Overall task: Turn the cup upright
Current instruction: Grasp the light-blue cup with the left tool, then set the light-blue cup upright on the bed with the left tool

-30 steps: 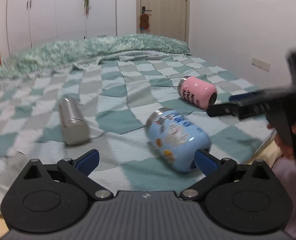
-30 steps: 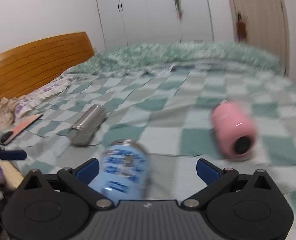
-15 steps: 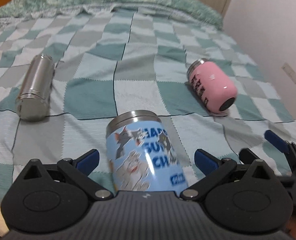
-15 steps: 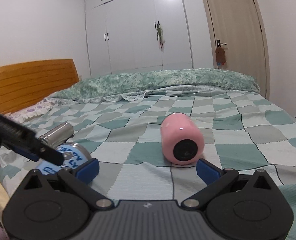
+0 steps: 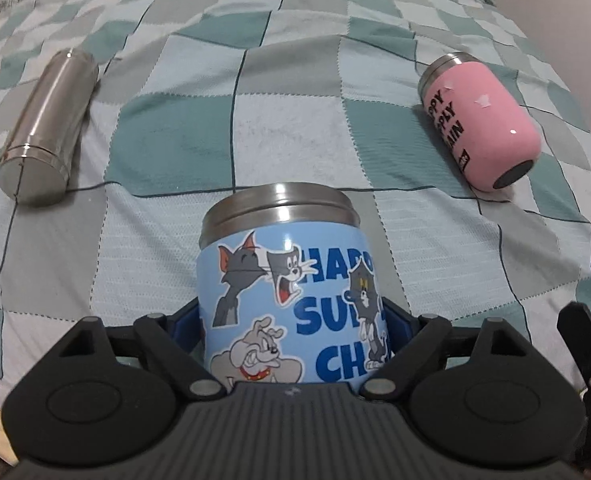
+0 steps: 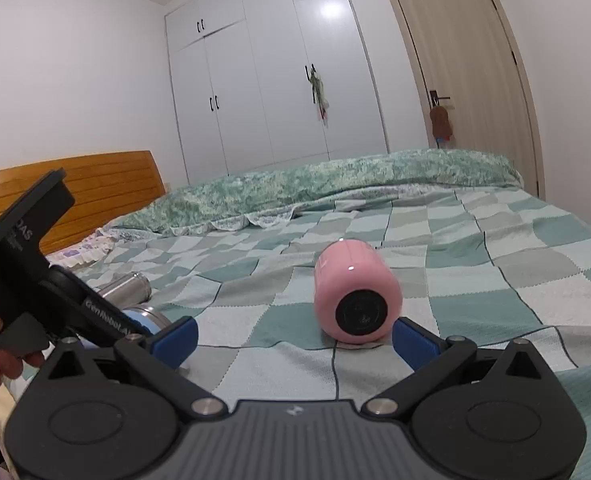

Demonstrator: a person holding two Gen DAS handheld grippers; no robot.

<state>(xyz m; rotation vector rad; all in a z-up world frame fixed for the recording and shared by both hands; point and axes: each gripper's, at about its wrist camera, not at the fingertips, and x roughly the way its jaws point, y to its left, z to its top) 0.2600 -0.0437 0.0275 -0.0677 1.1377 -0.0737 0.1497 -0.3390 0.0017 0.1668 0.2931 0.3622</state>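
A light blue cartoon cup [image 5: 291,300] with a steel rim lies on the checked bedspread [image 5: 295,120], rim pointing away. My left gripper [image 5: 293,324] is shut on its body, blue pads pressed on both sides. A pink cup [image 5: 479,120] lies on its side to the right, and a steel cup [image 5: 43,124] lies to the left. In the right wrist view the pink cup [image 6: 355,300] lies just ahead, base toward me. My right gripper [image 6: 295,340] is open and empty in front of it. The left gripper's body [image 6: 35,280] shows at the left there.
The bed [image 6: 495,260] has a rumpled green quilt [image 6: 335,184] at the far side and a wooden headboard [image 6: 75,188] on the left. White wardrobes [image 6: 275,80] and a door [image 6: 467,80] stand behind. The bed's near edge is just below my grippers.
My left gripper moved in and closed on the blue cup, which was lying loose between its open fingers. My right gripper edged closer to the pink cup.
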